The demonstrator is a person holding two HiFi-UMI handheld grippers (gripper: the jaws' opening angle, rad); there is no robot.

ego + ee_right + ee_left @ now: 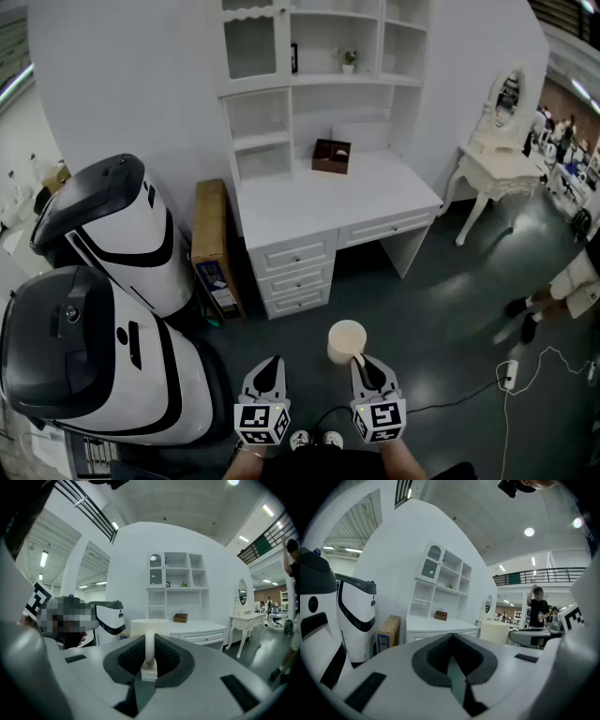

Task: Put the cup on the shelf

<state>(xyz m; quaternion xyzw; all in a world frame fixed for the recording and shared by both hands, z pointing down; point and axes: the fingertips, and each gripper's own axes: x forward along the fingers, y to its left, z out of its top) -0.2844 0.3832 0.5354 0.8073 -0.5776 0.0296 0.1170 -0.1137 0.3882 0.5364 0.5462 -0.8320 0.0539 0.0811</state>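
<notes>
Two grippers, side by side and near level: right gripper (149,652) pinched narrow on the handle of the cup (346,341), cup body upright just ahead of the jaws, probably so the base stays ready for setting down; left gripper (451,656) closed on nothing, just left of the cup, seemingly idle. Well ahead: shelf (286,89) with open compartments over a desk (394,192), brown box (331,156) on it; bare floor (441,300) between, ample room for approach. Close left: white-and-black machines (122,234); far right: vanity table (495,167); compartment edges judged the tight spots.
</notes>
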